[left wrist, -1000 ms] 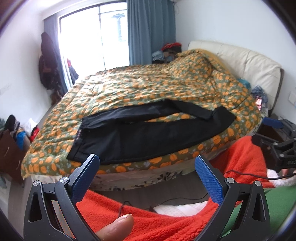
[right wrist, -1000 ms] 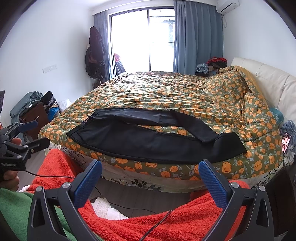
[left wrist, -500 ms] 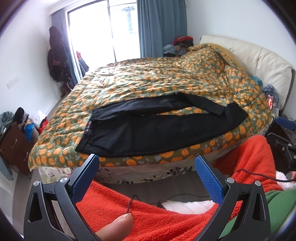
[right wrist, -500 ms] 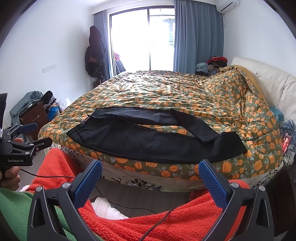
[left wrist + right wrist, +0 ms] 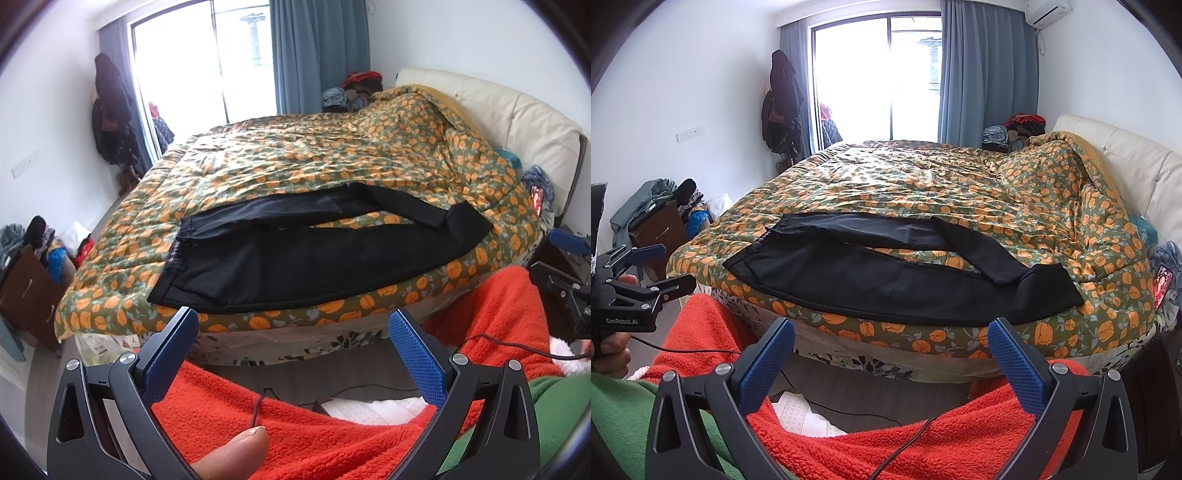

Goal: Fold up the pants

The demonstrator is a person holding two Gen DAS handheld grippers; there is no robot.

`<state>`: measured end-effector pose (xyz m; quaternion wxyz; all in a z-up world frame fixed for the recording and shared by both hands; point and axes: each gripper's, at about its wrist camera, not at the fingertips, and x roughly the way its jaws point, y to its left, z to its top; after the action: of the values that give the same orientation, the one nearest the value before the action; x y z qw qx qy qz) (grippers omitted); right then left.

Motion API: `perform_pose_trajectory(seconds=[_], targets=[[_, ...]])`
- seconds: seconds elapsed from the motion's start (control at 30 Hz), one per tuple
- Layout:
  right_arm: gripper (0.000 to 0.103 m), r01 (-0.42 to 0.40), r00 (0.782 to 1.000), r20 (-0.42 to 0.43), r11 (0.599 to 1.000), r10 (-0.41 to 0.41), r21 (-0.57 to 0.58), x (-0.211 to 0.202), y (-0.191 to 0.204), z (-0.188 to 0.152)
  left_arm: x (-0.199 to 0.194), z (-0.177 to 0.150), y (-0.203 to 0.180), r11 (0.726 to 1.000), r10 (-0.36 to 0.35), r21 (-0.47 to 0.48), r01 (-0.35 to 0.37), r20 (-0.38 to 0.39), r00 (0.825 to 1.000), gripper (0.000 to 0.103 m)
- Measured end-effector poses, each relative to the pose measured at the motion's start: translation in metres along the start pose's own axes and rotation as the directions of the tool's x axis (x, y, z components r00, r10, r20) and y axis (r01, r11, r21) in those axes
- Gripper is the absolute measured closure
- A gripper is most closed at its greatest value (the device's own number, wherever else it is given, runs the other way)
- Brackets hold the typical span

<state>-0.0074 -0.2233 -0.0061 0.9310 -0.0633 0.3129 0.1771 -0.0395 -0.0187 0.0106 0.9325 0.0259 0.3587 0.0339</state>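
Black pants (image 5: 314,254) lie spread along the near edge of the bed (image 5: 295,162), waistband to the left, 1 leg seemingly folded across the other. Left hand-held gripper (image 5: 295,354) and right hand-held gripper (image 5: 890,354) hover spread and empty, well short of the pants.

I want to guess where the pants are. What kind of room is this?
Most likely a bedroom: a big bed with an orange-patterned quilt, a padded headboard, and curtains by a bright window. The black pants lie on the bed.
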Motion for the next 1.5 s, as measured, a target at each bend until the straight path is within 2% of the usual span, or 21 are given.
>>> perform_pose_trajectory(seconds=[0.43, 1.5], targets=[[0.000, 0.002, 1.000, -0.004, 1.000, -0.002, 0.002, 0.000, -0.002, -0.002, -0.002, 0.001, -0.011, 1.000, -0.007, 0.008, 0.007, 0.008, 1.000, 0.000], [0.000, 0.000, 1.000, -0.009, 1.000, 0.000, 0.002, 0.002, 0.000, -0.001, -0.004, 0.003, -0.009, 1.000, -0.012, 0.005, 0.012, 0.012, 1.000, 0.000]])
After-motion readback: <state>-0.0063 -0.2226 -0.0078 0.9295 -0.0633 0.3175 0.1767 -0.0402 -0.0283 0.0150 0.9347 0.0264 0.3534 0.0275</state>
